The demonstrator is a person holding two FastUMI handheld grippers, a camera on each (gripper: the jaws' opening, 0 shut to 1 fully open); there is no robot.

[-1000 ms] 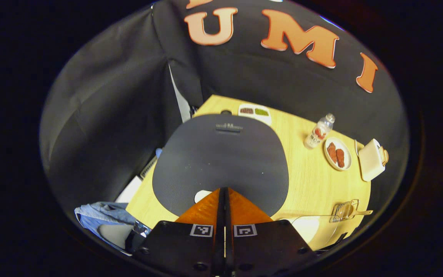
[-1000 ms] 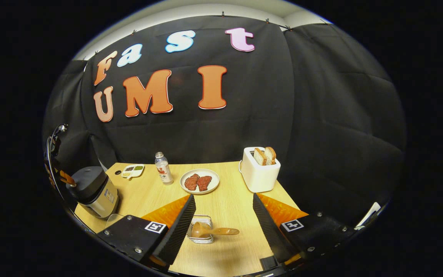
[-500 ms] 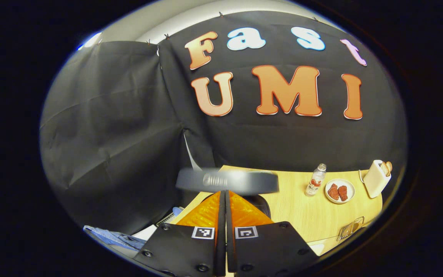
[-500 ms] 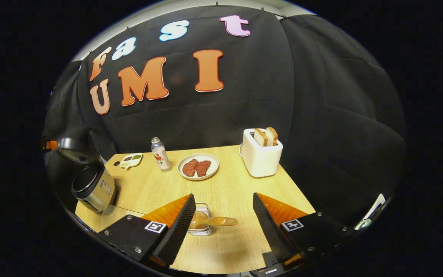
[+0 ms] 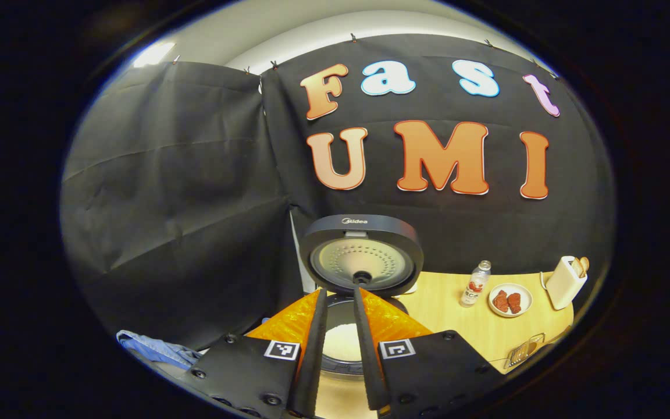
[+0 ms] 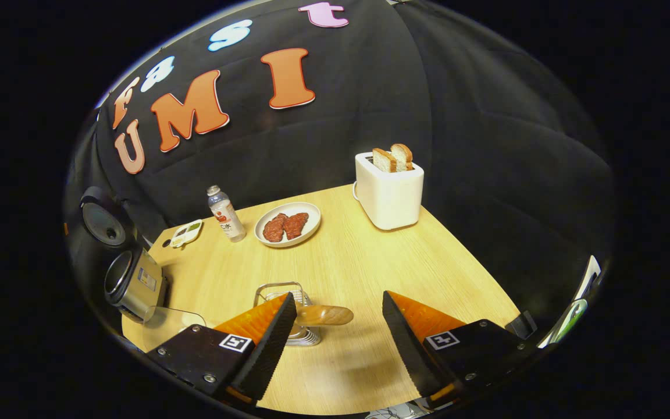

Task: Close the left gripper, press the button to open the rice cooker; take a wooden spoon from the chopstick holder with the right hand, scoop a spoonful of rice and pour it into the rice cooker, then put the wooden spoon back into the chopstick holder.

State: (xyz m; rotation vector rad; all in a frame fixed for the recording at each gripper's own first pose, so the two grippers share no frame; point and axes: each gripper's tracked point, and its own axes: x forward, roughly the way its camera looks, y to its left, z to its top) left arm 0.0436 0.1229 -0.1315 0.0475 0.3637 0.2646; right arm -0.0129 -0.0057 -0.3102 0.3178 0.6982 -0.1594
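The dark-lidded, silver-bodied rice cooker [image 5: 362,273] is seen at the left end of the pale wooden surface [image 6: 381,256] with its round lid raised and white rice visible in the pot, framed between the left tongs [image 5: 339,349], which are parted by a narrow gap and hold nothing. The light-brown wooden spoon [image 6: 323,315] is seen resting in the wire chopstick holder [image 6: 286,299], just ahead of the right tongs [image 6: 338,340], which are spread wide and empty. The spoon could be knocked aside or the light holder tipped if the right tongs are closed off-centre on the handle.
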